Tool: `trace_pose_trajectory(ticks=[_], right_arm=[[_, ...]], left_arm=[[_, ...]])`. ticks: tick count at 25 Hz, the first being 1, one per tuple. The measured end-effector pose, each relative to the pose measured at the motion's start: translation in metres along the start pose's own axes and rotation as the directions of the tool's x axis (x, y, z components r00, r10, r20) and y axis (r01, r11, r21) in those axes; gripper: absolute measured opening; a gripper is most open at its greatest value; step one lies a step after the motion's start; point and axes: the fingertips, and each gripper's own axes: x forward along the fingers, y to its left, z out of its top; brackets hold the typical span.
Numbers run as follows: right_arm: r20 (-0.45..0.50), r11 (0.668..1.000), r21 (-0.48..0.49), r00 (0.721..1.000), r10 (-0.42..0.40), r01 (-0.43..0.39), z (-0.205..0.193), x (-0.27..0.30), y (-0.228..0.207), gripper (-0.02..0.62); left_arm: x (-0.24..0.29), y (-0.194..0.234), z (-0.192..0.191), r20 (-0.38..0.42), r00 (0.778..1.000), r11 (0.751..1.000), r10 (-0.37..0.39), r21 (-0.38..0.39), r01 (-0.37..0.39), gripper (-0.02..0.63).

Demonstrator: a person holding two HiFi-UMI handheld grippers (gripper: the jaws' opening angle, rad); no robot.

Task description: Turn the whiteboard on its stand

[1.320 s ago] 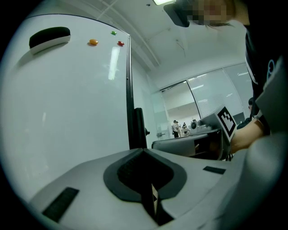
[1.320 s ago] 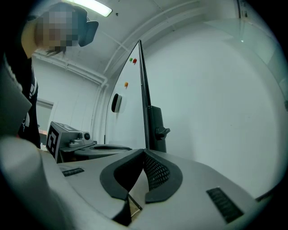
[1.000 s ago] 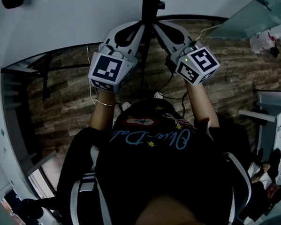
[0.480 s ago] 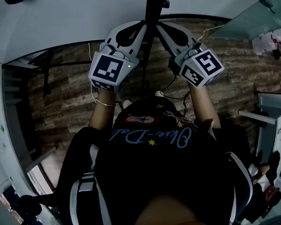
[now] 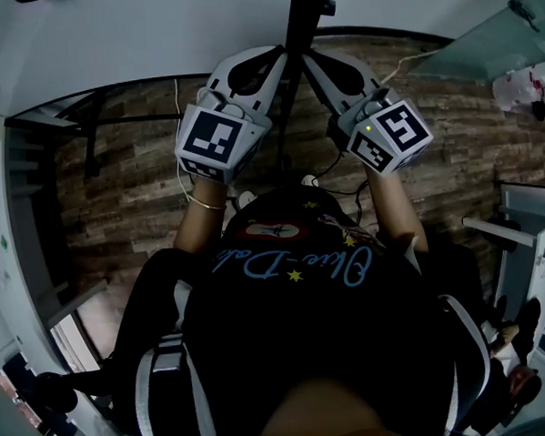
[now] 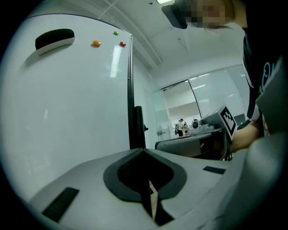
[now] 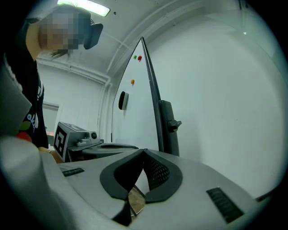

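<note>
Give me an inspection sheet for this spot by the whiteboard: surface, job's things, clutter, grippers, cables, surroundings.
Surface: wood-pattern floor; no table seen.
Job's things: whiteboard upright, approached from its side edge; black stand post with a knob.
Clutter: eraser and small magnets stuck high on the board.
Grippers: left gripper and right gripper both shut, nothing between the jaws, tips close by the post; contact unclear.
Cables: thin white cable hanging near the left gripper.
Surroundings: glass wall, people far off.
</note>
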Motion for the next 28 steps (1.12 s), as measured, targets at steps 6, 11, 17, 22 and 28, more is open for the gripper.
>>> trace_pose_trajectory(ticks=[6, 11, 17, 22, 28], right_arm=[[-0.02, 0.999, -0.001, 0.999, 0.035, -0.035, -0.006, 0.004, 0.009, 0.026], [-0.025, 1.0, 0.019, 0.999, 0.026, -0.025, -0.014, 0.003, 0.008, 0.026], [-0.027, 0.999, 0.02, 0.999, 0.026, -0.026, -0.016, 0.003, 0.006, 0.026], [-0.029, 1.0, 0.017, 0.999, 0.027, -0.026, -0.017, 0.004, 0.006, 0.026], [-0.025, 1.0, 0.018, 0.999, 0.026, -0.025, -0.016, 0.005, 0.005, 0.026]], left_arm=[[-0.004, 0.002, -0.002, -0.005, 1.0, 1.0, 0.011, -0.005, -0.011, -0.006], [-0.009, 0.008, -0.004, -0.004, 1.0, 0.999, 0.028, -0.019, -0.028, -0.006], [-0.007, 0.008, -0.004, -0.008, 1.0, 0.999, 0.028, -0.016, -0.028, -0.006], [-0.006, 0.006, -0.005, -0.009, 1.0, 1.0, 0.018, -0.016, -0.018, -0.006], [-0.004, 0.007, -0.006, -0.011, 1.0, 1.0, 0.017, -0.019, -0.017, -0.006]])
